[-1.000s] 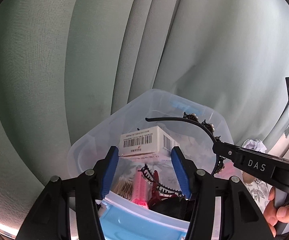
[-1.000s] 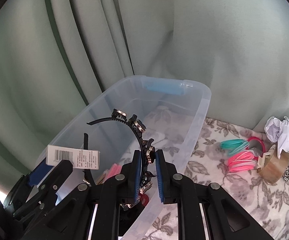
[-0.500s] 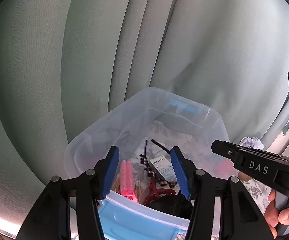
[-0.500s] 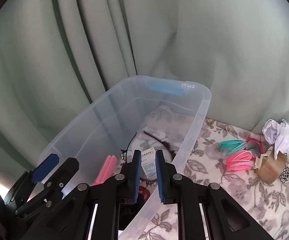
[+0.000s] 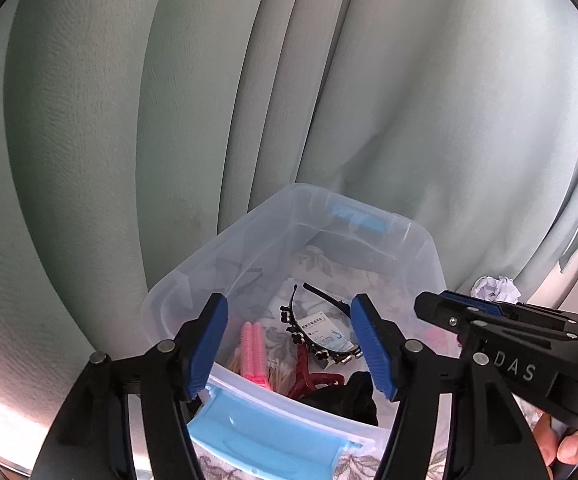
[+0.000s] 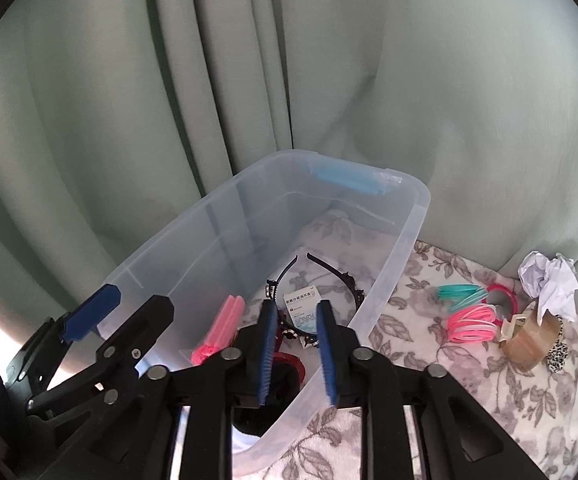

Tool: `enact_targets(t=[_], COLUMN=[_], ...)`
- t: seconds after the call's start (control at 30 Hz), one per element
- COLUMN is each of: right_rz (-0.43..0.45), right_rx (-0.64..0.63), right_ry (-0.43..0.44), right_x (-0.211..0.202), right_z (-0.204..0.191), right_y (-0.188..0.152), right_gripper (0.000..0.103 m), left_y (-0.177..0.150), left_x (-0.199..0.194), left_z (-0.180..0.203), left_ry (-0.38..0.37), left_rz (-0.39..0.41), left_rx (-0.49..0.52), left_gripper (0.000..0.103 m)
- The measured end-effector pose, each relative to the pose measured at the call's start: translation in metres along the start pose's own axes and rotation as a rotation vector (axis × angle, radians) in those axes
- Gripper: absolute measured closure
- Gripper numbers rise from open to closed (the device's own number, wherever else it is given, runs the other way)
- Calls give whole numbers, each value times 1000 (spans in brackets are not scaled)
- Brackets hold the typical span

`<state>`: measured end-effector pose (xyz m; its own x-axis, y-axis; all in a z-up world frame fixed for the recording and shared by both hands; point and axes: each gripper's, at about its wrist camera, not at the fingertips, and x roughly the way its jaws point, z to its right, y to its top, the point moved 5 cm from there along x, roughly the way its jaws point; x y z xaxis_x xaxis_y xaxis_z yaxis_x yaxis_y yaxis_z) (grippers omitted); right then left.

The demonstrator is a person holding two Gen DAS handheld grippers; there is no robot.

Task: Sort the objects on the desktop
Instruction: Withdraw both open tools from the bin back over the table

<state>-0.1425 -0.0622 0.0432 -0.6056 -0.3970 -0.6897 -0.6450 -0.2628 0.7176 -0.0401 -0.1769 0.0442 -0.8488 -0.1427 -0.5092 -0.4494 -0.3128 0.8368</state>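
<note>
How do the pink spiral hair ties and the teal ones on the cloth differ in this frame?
The pink spiral hair ties form a thicker, fuller loop; the teal hair ties look slimmer and more stretched out. The pink ones lie nearer the camera, the teal ones farther back toward the curtain. The pink ones lie beside the tape roll; the teal ones do not. Both rest on the floral cloth, outside the clear bin, still unsorted.

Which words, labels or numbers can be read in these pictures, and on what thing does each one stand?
"DAS": raised letters on the black body of the right gripper, seen from the left wrist.
Small white box in the clear bin, lying inside the black headband: blue printed lines, too small to read.
No other text is legible.
</note>
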Motion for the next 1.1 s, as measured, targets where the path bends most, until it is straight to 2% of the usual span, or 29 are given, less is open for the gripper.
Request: enact_targets(t=[0.13,0.2,0.3,0.47,0.57,0.8,0.9,1.1], right_rz=[13,15,18,30,34,58,70,101], right_rx=[-4,-4,-4,27,38,42,43,48], right_ry=[-10,-16,-21,-39,-30,-30,-20,-11], right_x=[-6,-8,-12,-22,-29,-44,-47,-63], right_z=[2,4,7,18,21,29,34,44], right_y=[-2,-4,-7,-11,-14,-24,-29,-39], right_gripper=[64,63,60,45,42,31,21,19], left_y=[5,5,3,3,4,1,-1,-2], left_x=[19,22,23,38,42,36,28,16], left_z=[3,3,4,10,14,19,22,34], left_ry=[15,24,29,24,21,28,32,29], left_rz=[2,2,-2,-9,-2,5,4,16], left_rx=[0,-4,-9,-1,2,8,15,40], left_gripper=[36,30,28,25,25,24,24,23])
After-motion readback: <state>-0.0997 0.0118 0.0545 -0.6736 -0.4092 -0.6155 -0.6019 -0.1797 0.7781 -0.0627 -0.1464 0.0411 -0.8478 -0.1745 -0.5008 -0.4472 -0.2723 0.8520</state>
